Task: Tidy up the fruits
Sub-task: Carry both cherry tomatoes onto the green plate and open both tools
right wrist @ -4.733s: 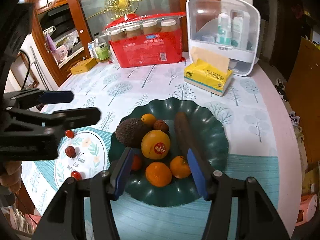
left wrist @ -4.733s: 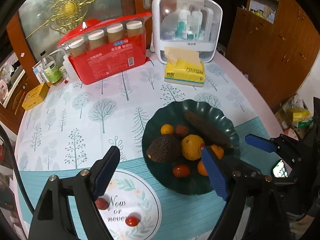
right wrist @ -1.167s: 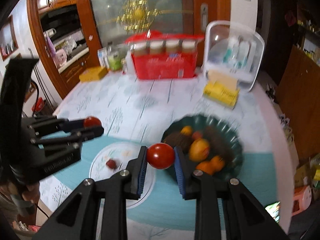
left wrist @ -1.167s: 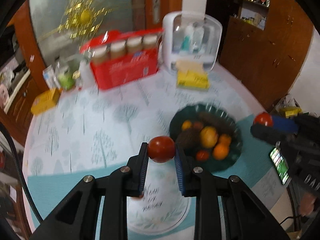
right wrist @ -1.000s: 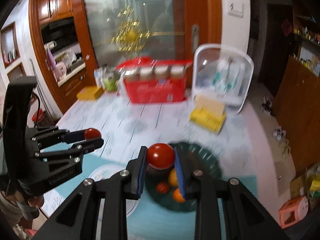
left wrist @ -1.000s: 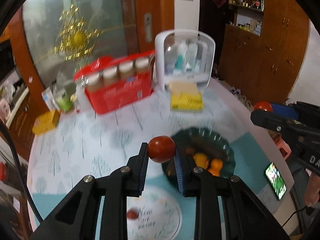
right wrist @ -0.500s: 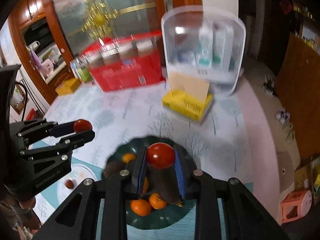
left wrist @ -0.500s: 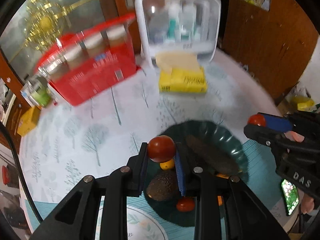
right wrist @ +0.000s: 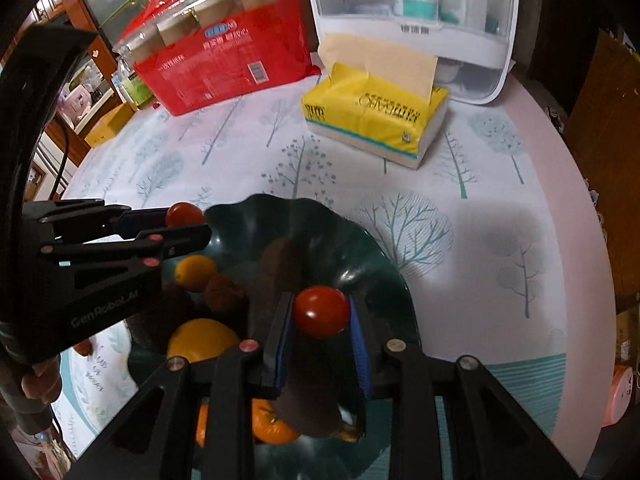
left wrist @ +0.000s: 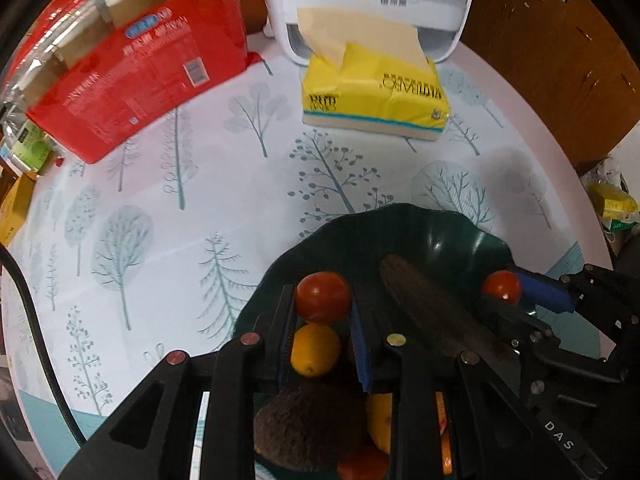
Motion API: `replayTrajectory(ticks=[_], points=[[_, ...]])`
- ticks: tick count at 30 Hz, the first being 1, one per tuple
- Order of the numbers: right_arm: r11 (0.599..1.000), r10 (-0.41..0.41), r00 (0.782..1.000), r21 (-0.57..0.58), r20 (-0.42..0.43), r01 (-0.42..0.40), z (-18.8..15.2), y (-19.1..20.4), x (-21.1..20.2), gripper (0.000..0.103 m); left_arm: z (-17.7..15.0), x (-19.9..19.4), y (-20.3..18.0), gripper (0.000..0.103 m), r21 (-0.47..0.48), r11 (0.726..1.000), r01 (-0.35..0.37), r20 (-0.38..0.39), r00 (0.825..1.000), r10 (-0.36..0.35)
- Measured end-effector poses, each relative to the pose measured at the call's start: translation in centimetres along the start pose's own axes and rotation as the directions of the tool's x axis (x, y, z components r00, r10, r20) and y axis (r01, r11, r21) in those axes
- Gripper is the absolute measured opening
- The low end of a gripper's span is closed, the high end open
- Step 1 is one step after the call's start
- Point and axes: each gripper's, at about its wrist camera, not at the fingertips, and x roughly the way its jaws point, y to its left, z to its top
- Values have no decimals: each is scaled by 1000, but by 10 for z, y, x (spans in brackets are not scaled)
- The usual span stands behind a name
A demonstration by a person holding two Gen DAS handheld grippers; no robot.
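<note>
The left gripper (left wrist: 323, 300) is clamped on a small red tomato (left wrist: 323, 297), pinched between its blue pads above the near-left part of the dark green scalloped plate (left wrist: 452, 236), just over a small yellow-orange citrus (left wrist: 315, 350) lying there. The right gripper (right wrist: 320, 312) likewise grips a second red tomato (right wrist: 320, 311) above the plate's right side, over the long dark brown fruit (right wrist: 280, 276). Beyond the plate, on the tree-patterned tablecloth (left wrist: 160, 208), stand a yellow tissue pack (left wrist: 376, 92), a red package of jars (left wrist: 136, 60) and a white storage case (left wrist: 372, 12).
</note>
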Motion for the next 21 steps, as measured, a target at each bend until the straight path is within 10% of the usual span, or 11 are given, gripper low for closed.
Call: replayTrajectory(ticks=[9, 21], points=[[1000, 3, 1000, 23, 0, -3, -2, -9, 15, 31, -4, 21, -7, 26, 34, 999, -15, -38, 999, 16], [998, 15, 998, 55, 55, -18, -1, -13, -1, 42, -9, -10, -6, 53, 23, 999, -33, 36, 999, 33]])
